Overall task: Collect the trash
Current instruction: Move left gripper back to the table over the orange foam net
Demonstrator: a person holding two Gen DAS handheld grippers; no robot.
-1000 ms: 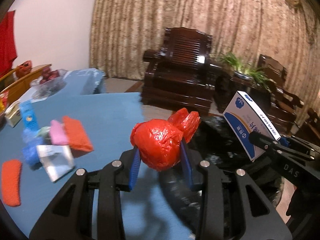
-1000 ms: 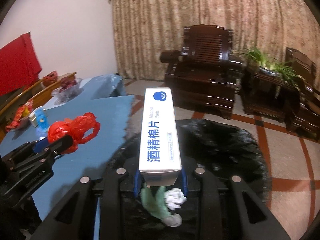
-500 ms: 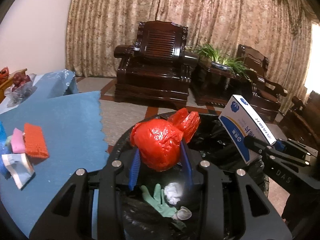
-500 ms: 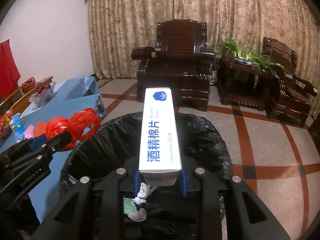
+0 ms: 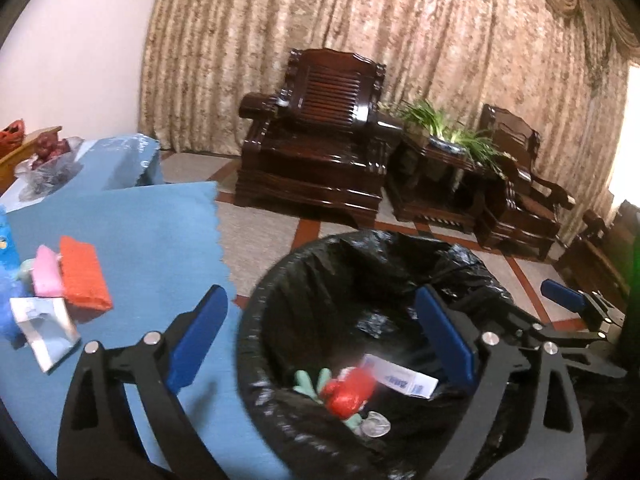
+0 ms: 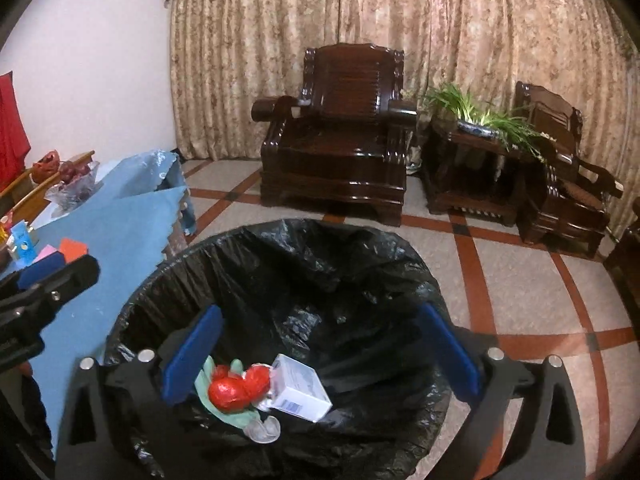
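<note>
Worktop (image 5: 132, 232): blue cloth, beside the bin.
Bin (image 6: 280, 264): black liner, trash at the bottom.
Left tongs (image 5: 320, 336): just opened wide, nothing between.
Right tongs (image 6: 316, 356): just opened wide, nothing between.
White box (image 6: 300, 388): in the bin, touching the red bag.
Red bag (image 6: 236, 390): in the bin, on a green glove (image 6: 230, 414).

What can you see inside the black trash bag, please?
Inside the black trash bag: a red bag, white box, green glove and clear plastic piece. Anything beneath them is hidden.
</note>
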